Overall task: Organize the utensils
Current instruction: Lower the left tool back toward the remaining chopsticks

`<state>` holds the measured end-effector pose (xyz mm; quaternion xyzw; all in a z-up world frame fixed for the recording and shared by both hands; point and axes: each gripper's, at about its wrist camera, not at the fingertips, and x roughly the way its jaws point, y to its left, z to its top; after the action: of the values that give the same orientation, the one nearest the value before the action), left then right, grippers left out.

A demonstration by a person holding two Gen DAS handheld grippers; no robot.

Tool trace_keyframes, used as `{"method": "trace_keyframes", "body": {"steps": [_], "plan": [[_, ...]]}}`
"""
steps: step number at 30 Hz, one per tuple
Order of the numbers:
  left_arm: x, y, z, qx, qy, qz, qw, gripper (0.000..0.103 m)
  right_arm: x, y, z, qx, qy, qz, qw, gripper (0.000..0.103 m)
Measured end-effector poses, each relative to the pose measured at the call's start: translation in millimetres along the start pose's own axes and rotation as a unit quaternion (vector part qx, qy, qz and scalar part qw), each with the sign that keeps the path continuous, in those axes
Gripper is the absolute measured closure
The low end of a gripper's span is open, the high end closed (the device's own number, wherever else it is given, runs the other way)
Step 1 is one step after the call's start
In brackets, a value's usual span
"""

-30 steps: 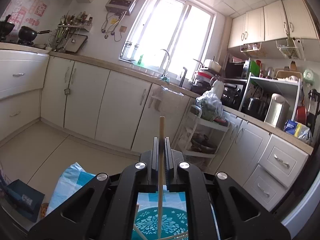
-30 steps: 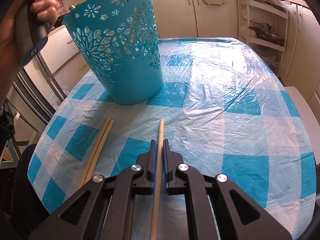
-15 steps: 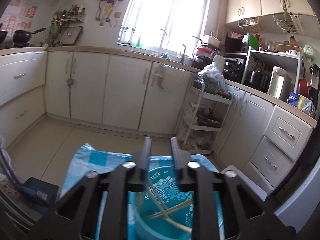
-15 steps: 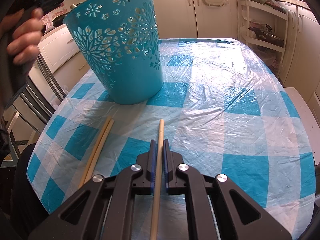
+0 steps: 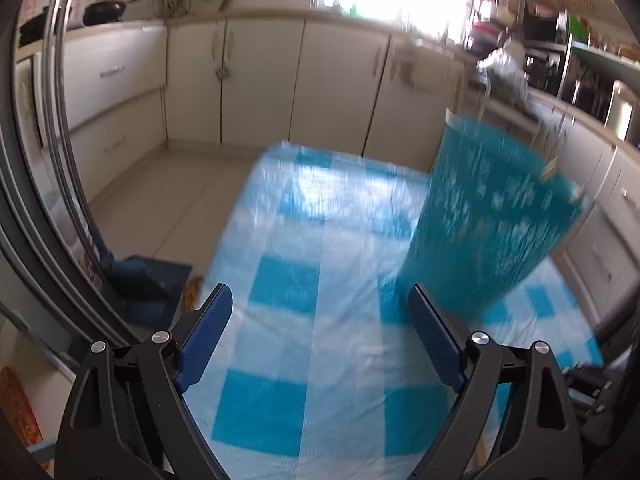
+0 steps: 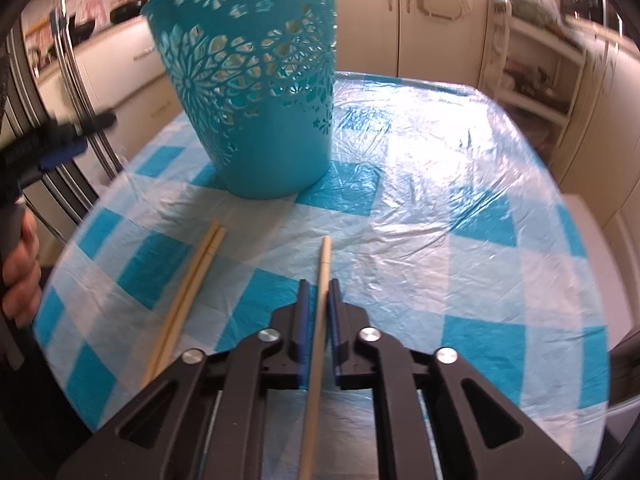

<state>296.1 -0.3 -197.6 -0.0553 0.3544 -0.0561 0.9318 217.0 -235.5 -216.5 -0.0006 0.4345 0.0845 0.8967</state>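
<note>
A kitchen with cream cabinets and a bright window lies behind a worktop that is covered with a blue and white checked plastic cloth. On the far left part of the worktop stands a teal basket with flower-shaped holes cut in its wall; it stands upright and gets narrower toward its base. In the left wrist view the same basket is blurred and appears at the right.

The right tongs are closed to a narrow gap and hold one wooden chopstick between the blue pads. The chopstick runs along the fingers and its far tip sticks out over the cloth, toward the basket but well apart from it. To the left of it, a pair of chopsticks lies on the cloth, the two side by side and touching, their far ends near the basket's base.

The left tongs are wide and their jaws are opening; nothing is between them, only the checked cloth shows below. In the right wrist view they appear blurred at the left edge, beside the basket, and a hand grips the handle below them.
</note>
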Motion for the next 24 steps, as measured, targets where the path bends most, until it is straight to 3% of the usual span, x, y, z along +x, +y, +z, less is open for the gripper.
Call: {"method": "trace_keyframes", "body": {"steps": [5,9,16,24], "plan": [[18.4,-12.8,-22.1,0.035,0.043,0.0,0.9985,0.014,-0.1,-7.0,0.9,0.031,0.001,0.001,1.0,0.097],[21.5,-24.1,-18.5,0.054,0.047,0.002,0.9974,0.007,2.9,-6.0,5.0,0.022,0.009,-0.003,1.0,0.096],[27.2,-31.9,-19.3,0.063,0.066,0.013,0.9957,0.007,4.6,-1.0,5.1,0.003,0.005,-0.01,1.0,0.096],[35.8,-33.1,-21.5,0.066,0.083,0.018,0.9942,0.007,2.4,-4.7,3.0,0.022,0.003,0.002,1.0,0.097]]}}
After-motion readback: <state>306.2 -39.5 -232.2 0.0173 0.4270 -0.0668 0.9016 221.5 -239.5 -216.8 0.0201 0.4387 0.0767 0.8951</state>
